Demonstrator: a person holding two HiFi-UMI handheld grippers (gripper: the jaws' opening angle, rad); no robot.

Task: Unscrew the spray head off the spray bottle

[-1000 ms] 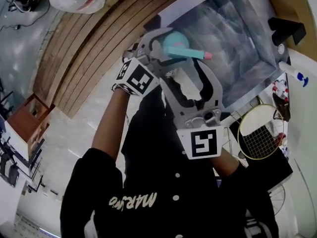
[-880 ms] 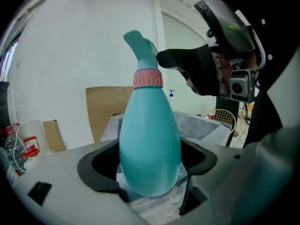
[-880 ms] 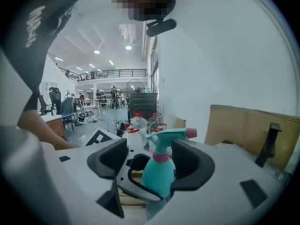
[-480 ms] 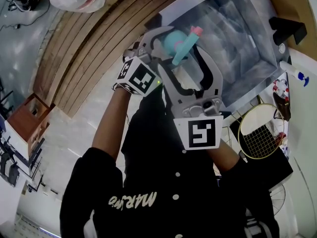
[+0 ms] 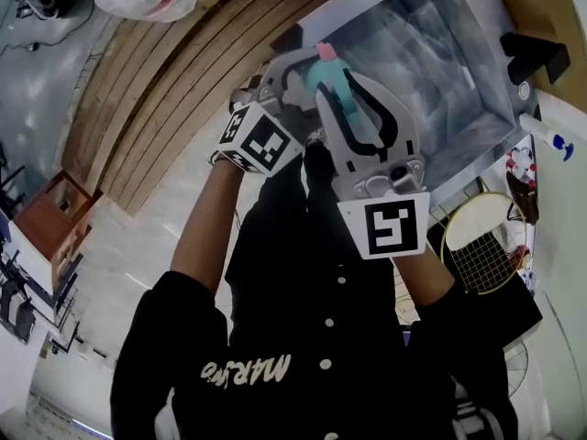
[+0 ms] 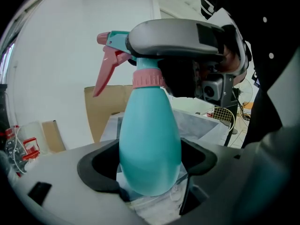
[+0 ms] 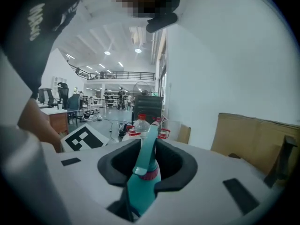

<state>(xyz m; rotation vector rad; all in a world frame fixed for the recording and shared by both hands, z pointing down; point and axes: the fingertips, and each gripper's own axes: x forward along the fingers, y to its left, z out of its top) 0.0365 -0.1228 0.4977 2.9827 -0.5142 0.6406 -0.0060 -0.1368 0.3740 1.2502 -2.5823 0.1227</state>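
**Step in hand: gripping the spray head for a turn.**

The bottle (image 6: 150, 144) is held in the air in front of the person and rests on no surface. The spray head (image 7: 146, 149) appears to sit fully on the bottle, with the pink collar (image 6: 147, 78) tight against the neck, so unscrewing appears to be barely begun, if at all.

**Procedure notes**
- The body of the bottle should stay fixed. All rotation should come from the tool at the top of the bottle.
- The grip should bear on the collar or just above it. The trigger (image 6: 105, 71) would flex or slip.
- The turning axis should run along the bottle's long axis. A tilted pull may bind the thread.
- The bottle's smooth, tapered body may slip, so a firm clamp is needed there.

**Tool state**
- Left gripper (image 6: 150, 165): clamped on the lower body of the bottle, one pad on each side of it.
- Right gripper (image 7: 147, 165): at the top of the bottle, with its jaws closing. The spray head stands between them. The pads appear to meet it at the collar, with a gap remaining higher up.
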